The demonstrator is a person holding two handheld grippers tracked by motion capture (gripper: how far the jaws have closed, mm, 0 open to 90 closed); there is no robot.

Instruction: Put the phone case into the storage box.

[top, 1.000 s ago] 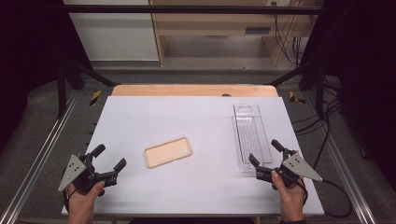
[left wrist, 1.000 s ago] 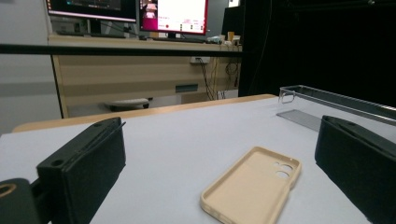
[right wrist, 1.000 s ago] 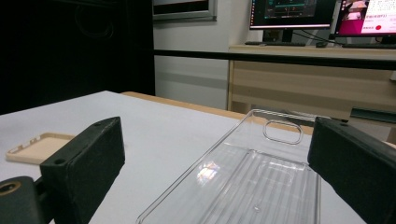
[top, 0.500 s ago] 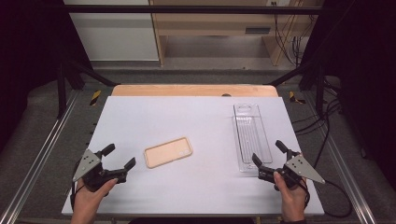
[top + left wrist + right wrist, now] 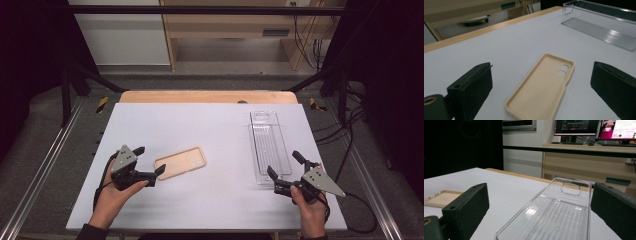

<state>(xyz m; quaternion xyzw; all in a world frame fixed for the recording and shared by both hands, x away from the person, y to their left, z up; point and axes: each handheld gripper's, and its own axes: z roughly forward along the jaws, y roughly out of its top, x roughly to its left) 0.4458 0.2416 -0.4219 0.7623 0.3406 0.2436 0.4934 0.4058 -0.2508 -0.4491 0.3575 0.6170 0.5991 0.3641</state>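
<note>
High view: left gripper [image 5: 148, 161] spread wide, near jaw tip touching beige phone case [image 5: 181, 162]; right gripper [image 5: 284, 163] spread at near end of clear tray [image 5: 269, 145]
Left gripper view: case [image 5: 542, 87] flat between 2 parted jaws
Right gripper view: tray [image 5: 554, 217] between parted jaws

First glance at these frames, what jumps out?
Two things lie on the white table: a beige phone case left of centre, hollow side up, and a clear plastic tray to the right. An open gripper faces each: the left gripper nearly at the case's near end, the right gripper at the tray's near end.
</note>
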